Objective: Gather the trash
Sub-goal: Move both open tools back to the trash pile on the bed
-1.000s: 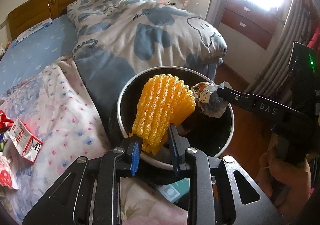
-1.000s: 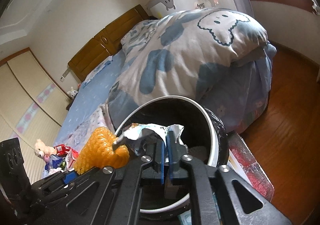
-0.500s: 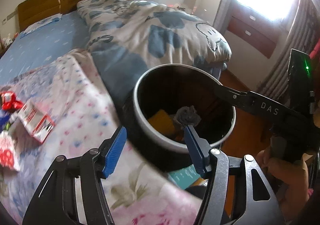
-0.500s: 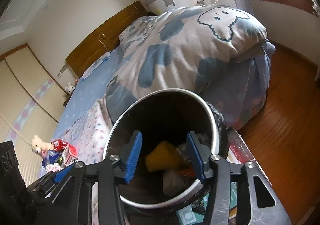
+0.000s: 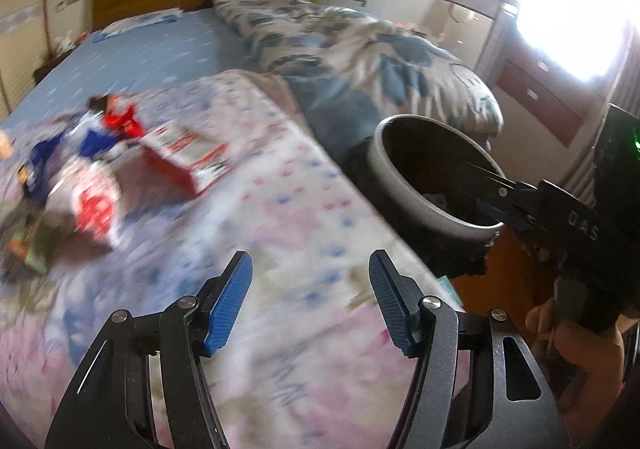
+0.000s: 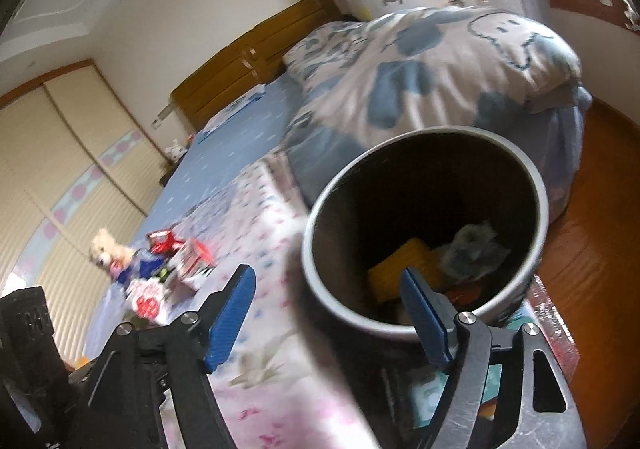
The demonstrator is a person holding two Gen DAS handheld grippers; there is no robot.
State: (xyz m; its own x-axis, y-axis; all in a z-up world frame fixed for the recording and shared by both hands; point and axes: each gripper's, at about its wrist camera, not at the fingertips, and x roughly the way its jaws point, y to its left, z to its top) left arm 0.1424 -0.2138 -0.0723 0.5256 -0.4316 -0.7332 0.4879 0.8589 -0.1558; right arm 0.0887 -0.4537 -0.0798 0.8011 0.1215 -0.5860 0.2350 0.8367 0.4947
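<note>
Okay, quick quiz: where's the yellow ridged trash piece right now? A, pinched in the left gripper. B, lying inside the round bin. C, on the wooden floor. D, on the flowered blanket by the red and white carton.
B: the right wrist view shows the yellow ridged piece lying inside the round bin beside a crumpled grey wrapper.

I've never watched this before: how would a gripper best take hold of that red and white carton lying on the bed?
Probably across the red and white carton's narrow width, coming down from above. It lies flat on the soft quilt, so its long side faces offer the pads parallel surfaces.
</note>
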